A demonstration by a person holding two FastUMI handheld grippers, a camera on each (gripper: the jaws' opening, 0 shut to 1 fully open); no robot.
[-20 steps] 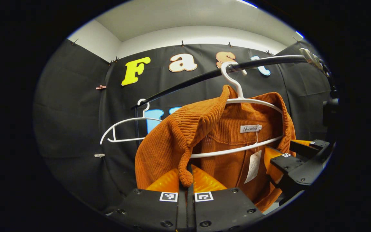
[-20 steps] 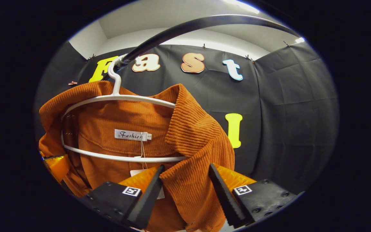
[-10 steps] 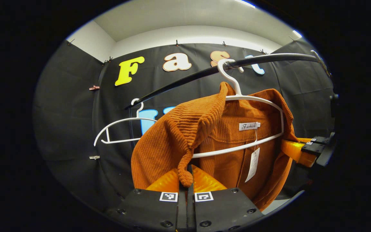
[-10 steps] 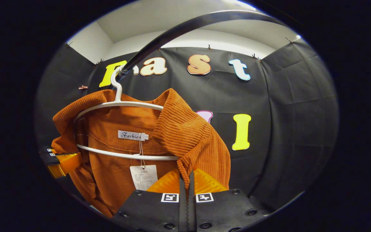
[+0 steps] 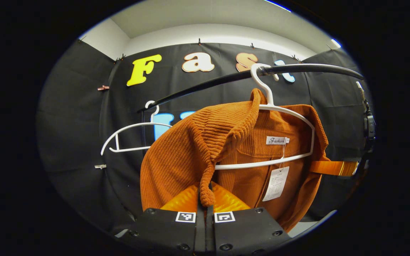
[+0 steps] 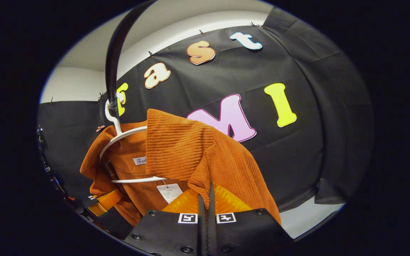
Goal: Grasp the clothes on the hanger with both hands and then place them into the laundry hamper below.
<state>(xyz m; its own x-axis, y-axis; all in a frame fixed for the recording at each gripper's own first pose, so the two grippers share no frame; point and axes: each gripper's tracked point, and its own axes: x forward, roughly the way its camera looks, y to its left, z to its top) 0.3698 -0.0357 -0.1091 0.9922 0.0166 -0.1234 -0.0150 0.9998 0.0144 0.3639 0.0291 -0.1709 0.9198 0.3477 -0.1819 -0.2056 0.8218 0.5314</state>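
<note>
On the white hanger (image 5: 283, 137), hooked over the black rail (image 5: 226, 80), the orange corduroy shirt (image 5: 183, 156) hangs with its collar spread to both sides. The left tool (image 5: 205, 199) is closed tight on the collar flap at one side of the hanger, both fingers pinching the ribbed edge; the right tool (image 6: 206, 199) is likewise clamped on the flap at the other side of the hanger. The right tool's camera is tilted hard, so the rail runs nearly upright in its view.

The likely trouble is the hanger itself. Its lower bar crosses inside the shirt below the neck, so a straight downward pull may drag hanger and shirt together, or tip the hook off the rail. Each grip holds only a thin fold of collar, and the shirt's weight could slip it out of one tool, leaving the garment dangling from one side. A paper tag (image 5: 276, 183) hanging below the hanger's bar may snag. A second, bare hanger (image 5: 133, 137) hangs farther along the rail from the shirt's hanger and could be knocked. I cannot see the hamper, so the drop is unguided.
</note>
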